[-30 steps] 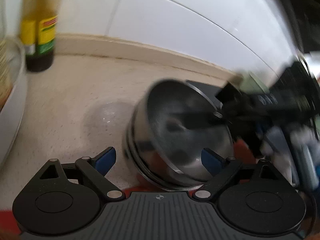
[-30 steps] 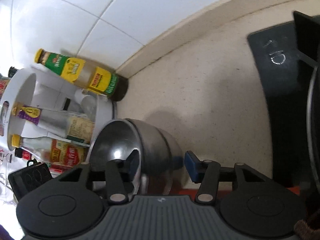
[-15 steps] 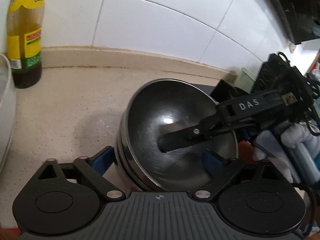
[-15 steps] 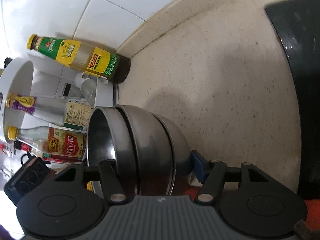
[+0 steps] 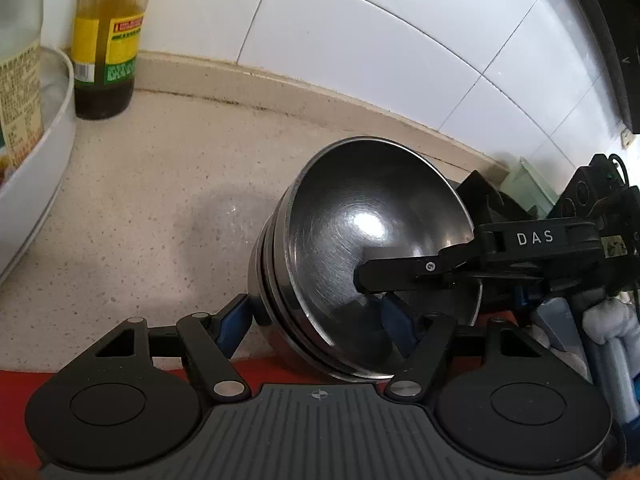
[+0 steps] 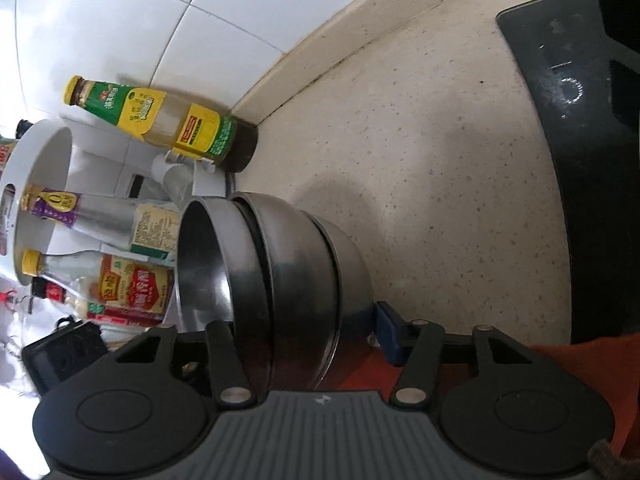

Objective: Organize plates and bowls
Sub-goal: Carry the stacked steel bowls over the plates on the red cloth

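Observation:
A nested stack of steel bowls (image 5: 360, 248) is held tilted above the beige counter, its mouth turned to the right in the left wrist view. My left gripper (image 5: 316, 320) grips the stack across its lower wall, one blue pad outside and one inside. My right gripper (image 6: 304, 320) also clamps the stack of steel bowls (image 6: 296, 264), one finger inside the top bowl and the blue pad against the outer bowl. The right gripper's black finger (image 5: 400, 276) reaches into the bowl in the left wrist view.
A yellow-labelled sauce bottle (image 5: 108, 40) stands by the tiled wall. A white round rack (image 6: 36, 184) holds several bottles at the left. A black stove top (image 6: 580, 160) lies at the right. A red cloth (image 6: 572, 364) lies under the grippers.
The bowl stack has tipped further toward the right and lifted slightly. Both grippers have kept their hold and shifted with it.

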`<action>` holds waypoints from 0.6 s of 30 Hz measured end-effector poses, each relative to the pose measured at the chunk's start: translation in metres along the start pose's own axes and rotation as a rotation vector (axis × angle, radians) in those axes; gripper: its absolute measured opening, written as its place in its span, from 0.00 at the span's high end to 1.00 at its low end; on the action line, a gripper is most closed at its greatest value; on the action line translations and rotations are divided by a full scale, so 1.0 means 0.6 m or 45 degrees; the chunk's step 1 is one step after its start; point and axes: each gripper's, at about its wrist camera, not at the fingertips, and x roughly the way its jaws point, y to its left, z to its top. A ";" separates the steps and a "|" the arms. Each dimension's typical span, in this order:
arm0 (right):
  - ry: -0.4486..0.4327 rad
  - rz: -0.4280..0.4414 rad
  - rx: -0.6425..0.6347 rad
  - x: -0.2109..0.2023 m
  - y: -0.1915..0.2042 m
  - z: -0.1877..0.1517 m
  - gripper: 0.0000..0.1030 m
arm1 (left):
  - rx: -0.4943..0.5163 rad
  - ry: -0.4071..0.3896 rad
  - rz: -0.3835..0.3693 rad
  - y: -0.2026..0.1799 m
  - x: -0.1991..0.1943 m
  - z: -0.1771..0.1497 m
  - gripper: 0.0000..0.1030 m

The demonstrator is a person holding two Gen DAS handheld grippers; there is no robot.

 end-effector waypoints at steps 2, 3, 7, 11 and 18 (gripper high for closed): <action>-0.004 0.005 0.038 0.000 -0.002 0.001 0.53 | -0.032 -0.011 -0.014 0.002 -0.002 0.002 0.32; -0.007 0.011 0.049 -0.003 -0.007 0.001 0.53 | -0.040 -0.017 -0.016 0.002 -0.007 0.002 0.33; -0.035 0.036 0.049 -0.020 -0.008 0.003 0.53 | -0.010 -0.074 0.003 -0.020 -0.029 0.009 0.33; -0.069 0.061 0.006 -0.046 0.012 0.006 0.53 | 0.002 -0.124 0.020 -0.044 -0.067 0.012 0.33; -0.075 0.100 -0.077 -0.088 0.073 -0.004 0.53 | 0.002 -0.202 0.070 -0.079 -0.144 -0.001 0.30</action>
